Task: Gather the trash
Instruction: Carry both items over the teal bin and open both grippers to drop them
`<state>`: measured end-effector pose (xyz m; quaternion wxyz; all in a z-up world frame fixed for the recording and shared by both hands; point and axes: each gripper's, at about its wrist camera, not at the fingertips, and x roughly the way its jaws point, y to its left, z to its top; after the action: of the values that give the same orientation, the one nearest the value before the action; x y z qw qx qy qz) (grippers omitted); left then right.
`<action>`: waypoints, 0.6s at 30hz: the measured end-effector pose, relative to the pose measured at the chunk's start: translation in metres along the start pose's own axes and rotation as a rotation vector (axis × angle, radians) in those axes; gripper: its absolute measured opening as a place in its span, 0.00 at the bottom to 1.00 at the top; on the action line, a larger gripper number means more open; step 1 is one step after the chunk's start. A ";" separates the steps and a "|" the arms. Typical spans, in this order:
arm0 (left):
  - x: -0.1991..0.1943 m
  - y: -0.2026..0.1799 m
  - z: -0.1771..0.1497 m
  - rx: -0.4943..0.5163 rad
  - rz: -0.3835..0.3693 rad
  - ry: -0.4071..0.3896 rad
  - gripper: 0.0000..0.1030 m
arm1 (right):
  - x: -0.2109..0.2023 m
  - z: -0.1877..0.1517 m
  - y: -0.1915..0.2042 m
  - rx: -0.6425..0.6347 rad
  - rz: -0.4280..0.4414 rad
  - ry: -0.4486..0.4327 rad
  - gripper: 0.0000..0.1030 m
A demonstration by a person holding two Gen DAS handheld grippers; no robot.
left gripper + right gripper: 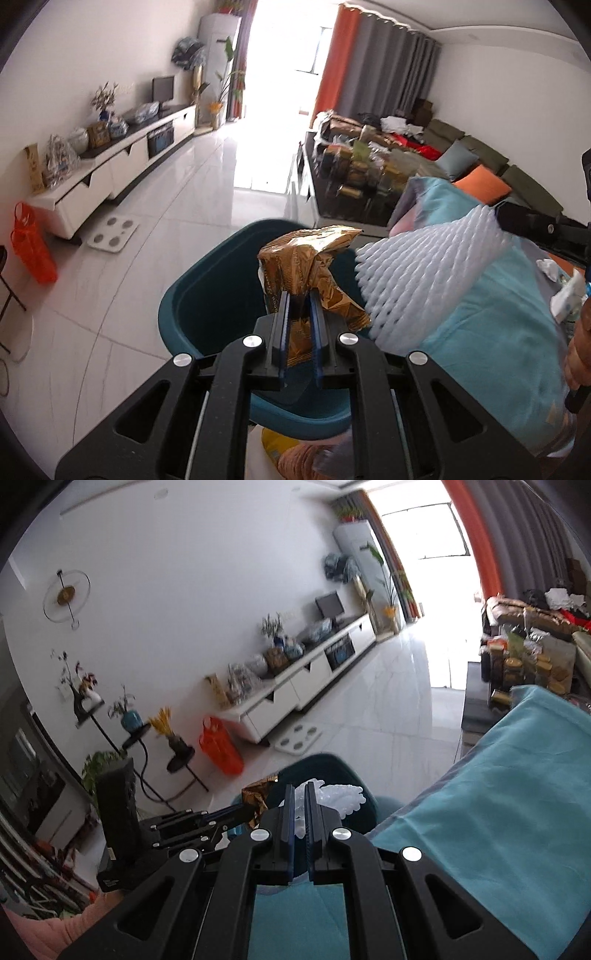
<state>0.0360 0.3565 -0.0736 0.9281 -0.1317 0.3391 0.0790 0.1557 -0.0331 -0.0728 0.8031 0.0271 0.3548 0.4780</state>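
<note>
My left gripper (300, 295) is shut on a crumpled gold wrapper (310, 258), held over a dark teal bin (207, 295) on the floor. Beside it on the right hangs a white foam net sleeve (421, 273), pinched by the right gripper, whose black finger (524, 221) shows at its far end. In the right wrist view my right gripper (301, 790) is shut on that white foam net (340, 797), above the teal bin (317, 768). The left gripper (236, 814) reaches in from the left with the gold wrapper (256, 794).
A table under a teal cloth (498, 794) lies to the right, with small scraps (565, 291) on it. A white TV cabinet (110, 173) runs along the left wall, an orange bag (31, 247) and a white scale (114, 236) near it. A cluttered low table (362, 166) stands beyond.
</note>
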 end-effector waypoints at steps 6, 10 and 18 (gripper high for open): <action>0.034 0.014 -0.008 -0.039 0.037 0.052 0.12 | 0.039 0.001 0.003 -0.007 -0.032 0.091 0.05; 0.048 0.016 -0.011 -0.053 0.045 0.078 0.15 | 0.058 0.000 0.004 -0.009 -0.053 0.146 0.08; 0.050 0.013 -0.012 -0.069 0.060 0.065 0.32 | 0.054 -0.002 0.007 -0.002 -0.067 0.139 0.23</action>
<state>0.0638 0.3682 -0.1176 0.9088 -0.1562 0.3698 0.1140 0.1650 0.0128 -0.1014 0.7922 -0.0189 0.4097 0.4519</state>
